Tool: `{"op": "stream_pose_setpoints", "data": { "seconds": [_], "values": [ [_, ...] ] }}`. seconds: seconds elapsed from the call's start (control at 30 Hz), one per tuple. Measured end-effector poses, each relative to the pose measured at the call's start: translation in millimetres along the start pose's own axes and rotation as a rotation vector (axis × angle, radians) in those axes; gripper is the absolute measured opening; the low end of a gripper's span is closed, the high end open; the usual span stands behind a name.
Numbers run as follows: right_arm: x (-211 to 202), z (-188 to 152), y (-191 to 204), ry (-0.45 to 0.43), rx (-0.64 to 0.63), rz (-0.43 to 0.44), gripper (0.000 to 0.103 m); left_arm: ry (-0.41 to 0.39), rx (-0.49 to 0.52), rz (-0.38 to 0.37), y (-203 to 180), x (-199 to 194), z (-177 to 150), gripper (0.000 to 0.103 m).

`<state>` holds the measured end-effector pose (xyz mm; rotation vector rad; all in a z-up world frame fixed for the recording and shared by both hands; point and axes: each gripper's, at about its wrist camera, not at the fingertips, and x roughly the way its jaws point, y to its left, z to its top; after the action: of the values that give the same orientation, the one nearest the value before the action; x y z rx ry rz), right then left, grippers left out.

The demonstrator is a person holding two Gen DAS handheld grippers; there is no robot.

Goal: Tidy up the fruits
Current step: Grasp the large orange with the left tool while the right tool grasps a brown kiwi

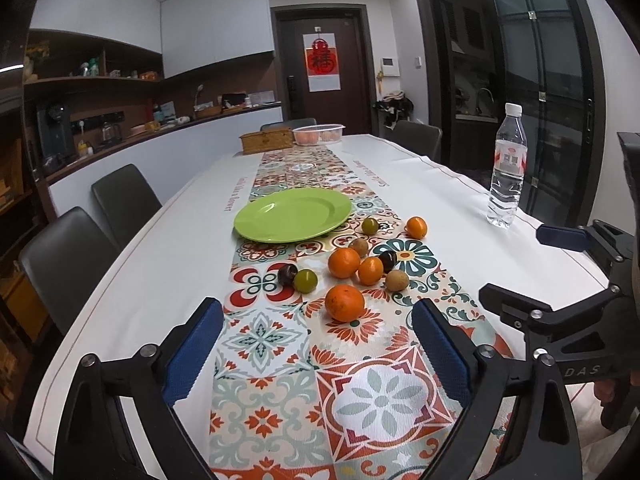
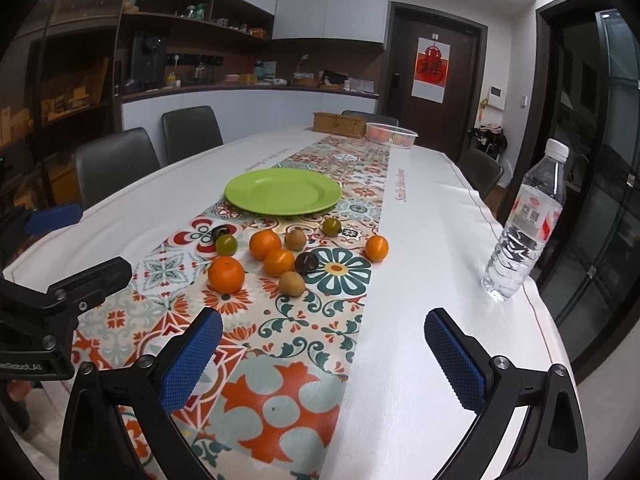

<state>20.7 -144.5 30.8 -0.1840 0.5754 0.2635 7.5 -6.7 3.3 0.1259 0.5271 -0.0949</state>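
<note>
Several small fruits lie loose on the patterned table runner: oranges, the nearest, brown longans, green fruits and dark ones. An empty green plate sits just beyond them. My left gripper is open and empty, just short of the nearest orange. My right gripper is open and empty, nearer than the fruits and to their right. Each gripper shows at the edge of the other's view.
A water bottle stands near the table's right edge. A wicker box and a clear tub of oranges stand at the far end. Grey chairs line the left side.
</note>
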Motion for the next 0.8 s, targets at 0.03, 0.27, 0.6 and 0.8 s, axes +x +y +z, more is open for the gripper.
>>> {"op": "stream_pose_setpoints", "data": {
  "seconds": [0.03, 0.27, 0.6, 0.8],
  "values": [
    [3.2, 0.8, -0.5, 0.003, 0.0, 0.003, 0.102, 0.004, 0.005, -0.007, 0.1, 5.1, 1.3, 0.094],
    [27.7, 6.1, 0.6, 0.03, -0.03, 0.024, 0.096, 0.038, 0.027, -0.047, 2.3, 30.5, 1.6, 0.082],
    [60.5, 15.6, 8.0, 0.089, -0.094, 0.1, 0.077, 0.113, 0.027, -0.101, 5.2, 64.9, 1.6, 0.068],
    [84.8, 18.3, 8.7, 0.153, -0.091, 0.153, 0.063, 0.177, 0.024, -0.139, 6.2, 88.8, 2.4, 0.063]
  ]
}}
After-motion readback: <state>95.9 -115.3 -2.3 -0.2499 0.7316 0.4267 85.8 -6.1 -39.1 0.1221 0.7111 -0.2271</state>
